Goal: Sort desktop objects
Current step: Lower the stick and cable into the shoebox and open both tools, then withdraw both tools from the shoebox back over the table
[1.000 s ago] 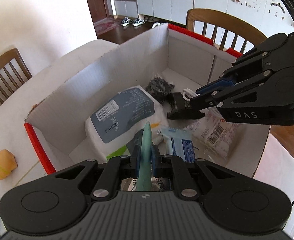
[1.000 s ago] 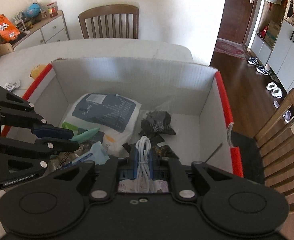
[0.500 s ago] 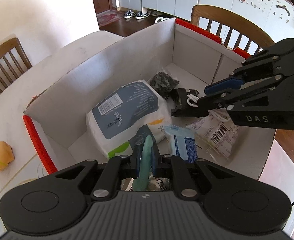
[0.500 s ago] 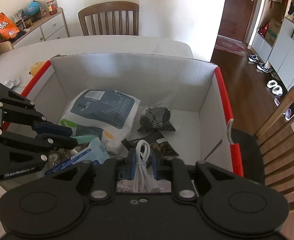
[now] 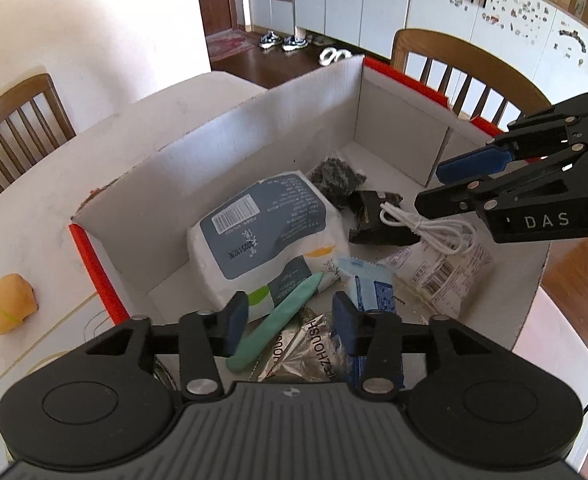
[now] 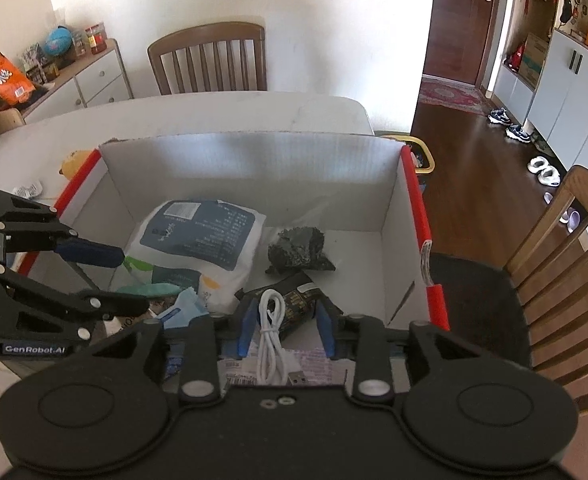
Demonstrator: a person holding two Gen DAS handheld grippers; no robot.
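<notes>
Both tools just opened: left tool (image 5: 289, 322) clear of green stick (image 5: 274, 327), right tool (image 6: 285, 330) off white cable (image 6: 271, 342), inside box (image 6: 253, 160).

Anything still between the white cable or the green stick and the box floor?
Yes, other contents. The white cable lies on a printed packet and against a black packet. The green stick leans on a foil packet. Both grippers, left and right, have just been opening; neither presses its item.
</notes>
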